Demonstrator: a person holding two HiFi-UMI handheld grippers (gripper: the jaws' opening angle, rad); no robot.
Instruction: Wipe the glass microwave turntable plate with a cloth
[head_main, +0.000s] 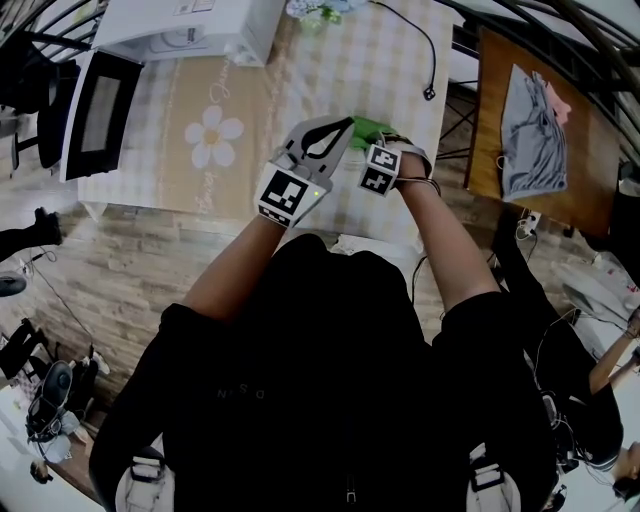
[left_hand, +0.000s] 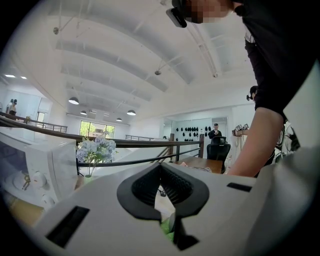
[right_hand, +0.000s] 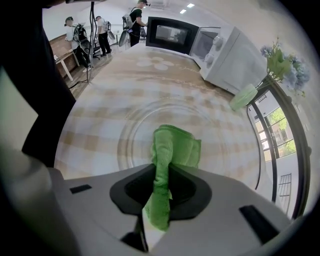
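The glass turntable plate (right_hand: 222, 150) lies flat on the checked counter (right_hand: 100, 95), right under the right gripper (right_hand: 162, 169). That gripper's jaws are clenched on a green cloth (right_hand: 177, 147). A pinched strip of the cloth runs back between the jaws, and its folded bulk rests on the plate, near the plate's middle. The left gripper (head_main: 345, 124) sits just left of the plate-side gripper, close against it. It is tilted up toward the ceiling, with its jaws drawn together so the tips meet, and nothing shows between the tips. A sliver of green shows low down at the root of these jaws. Beyond the plate, at the counter's far end, stands the white microwave (right_hand: 230, 57) with its dark door (right_hand: 170, 32) swung open. A pale green vase (right_hand: 243, 96) of flowers stands between the plate and the microwave, off to the plate's right.
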